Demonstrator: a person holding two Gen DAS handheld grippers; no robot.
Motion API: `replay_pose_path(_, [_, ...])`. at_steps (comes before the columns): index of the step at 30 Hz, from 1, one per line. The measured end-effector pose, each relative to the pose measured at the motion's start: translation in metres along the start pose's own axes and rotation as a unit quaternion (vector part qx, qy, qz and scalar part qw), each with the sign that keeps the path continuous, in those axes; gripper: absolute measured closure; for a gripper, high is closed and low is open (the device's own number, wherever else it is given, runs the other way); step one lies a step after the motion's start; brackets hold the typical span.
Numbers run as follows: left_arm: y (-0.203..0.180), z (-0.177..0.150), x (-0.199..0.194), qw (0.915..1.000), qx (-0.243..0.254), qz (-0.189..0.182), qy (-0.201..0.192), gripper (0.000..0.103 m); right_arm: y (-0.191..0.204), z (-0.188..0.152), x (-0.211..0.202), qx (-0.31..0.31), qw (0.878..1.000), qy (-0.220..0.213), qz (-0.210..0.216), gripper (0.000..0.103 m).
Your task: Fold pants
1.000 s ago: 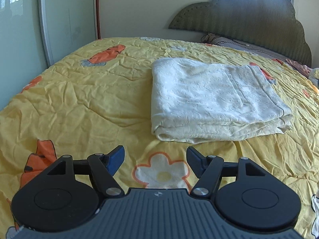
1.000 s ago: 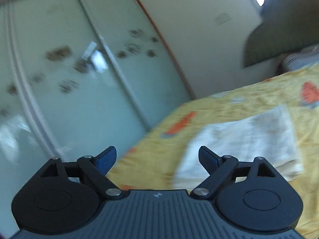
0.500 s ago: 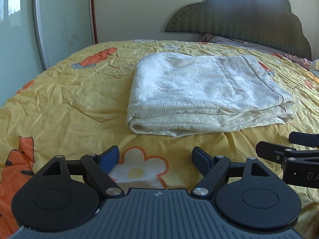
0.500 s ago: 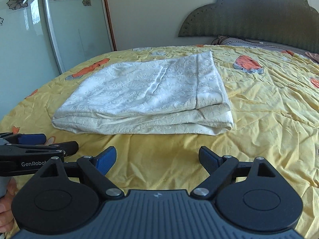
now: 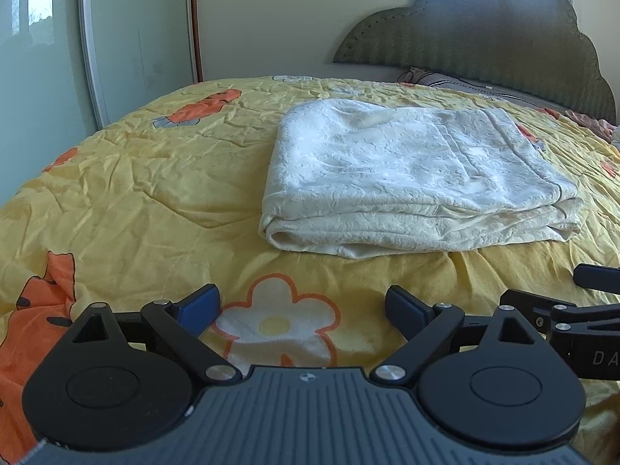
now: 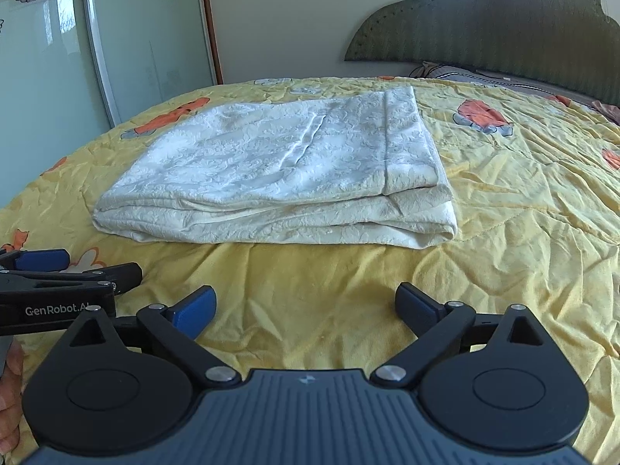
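Cream-white pants (image 5: 410, 178) lie folded into a thick rectangle on the yellow bedspread (image 5: 135, 201); the right wrist view shows the pants (image 6: 286, 178) too. My left gripper (image 5: 302, 306) hovers low over the bedspread in front of the bundle's near edge, its jaws opening wide with nothing between them. Beside it, my right gripper (image 6: 306, 304) sits just short of the bundle, jaws also opening and empty. Each gripper appears at the edge of the other's view: the right gripper (image 5: 581, 302), the left gripper (image 6: 69, 271).
The yellow bedspread (image 6: 523, 232) carries orange and white flower prints. A dark green headboard (image 5: 484, 38) and pillows stand at the far end. Glass sliding doors (image 6: 97, 58) run along the left. A hand (image 6: 9, 407) shows at the lower left.
The right gripper swung down from facing the sliding doors to point at the pants and opened wider. The left gripper drew nearer the bundle and its jaws spread further apart.
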State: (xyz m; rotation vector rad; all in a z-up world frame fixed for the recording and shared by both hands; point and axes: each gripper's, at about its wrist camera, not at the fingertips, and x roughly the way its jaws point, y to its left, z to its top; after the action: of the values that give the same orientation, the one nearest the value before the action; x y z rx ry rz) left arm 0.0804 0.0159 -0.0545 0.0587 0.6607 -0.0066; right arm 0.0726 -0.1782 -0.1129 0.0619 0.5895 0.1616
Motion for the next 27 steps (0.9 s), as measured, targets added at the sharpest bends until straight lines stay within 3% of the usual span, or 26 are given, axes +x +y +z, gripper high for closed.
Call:
replay_pose_path(7, [0.001, 0.0, 0.001, 0.9999, -0.007, 0.008, 0.004, 0.002, 0.0, -0.001, 0.0, -0.004, 1.0, 0.004, -0.011, 0.0])
replay_pose_path(20, [0.011, -0.002, 0.001, 0.9996, -0.024, 0.011, 0.007, 0.0, -0.005, -0.003, -0.002, 0.011, 1.0, 0.002, -0.029, 0.0])
replay_pose_path(27, [0.01, -0.003, 0.001, 0.9997, -0.02, 0.014, 0.009, 0.0, 0.001, -0.002, 0.002, -0.01, 0.999, 0.011, -0.041, 0.0])
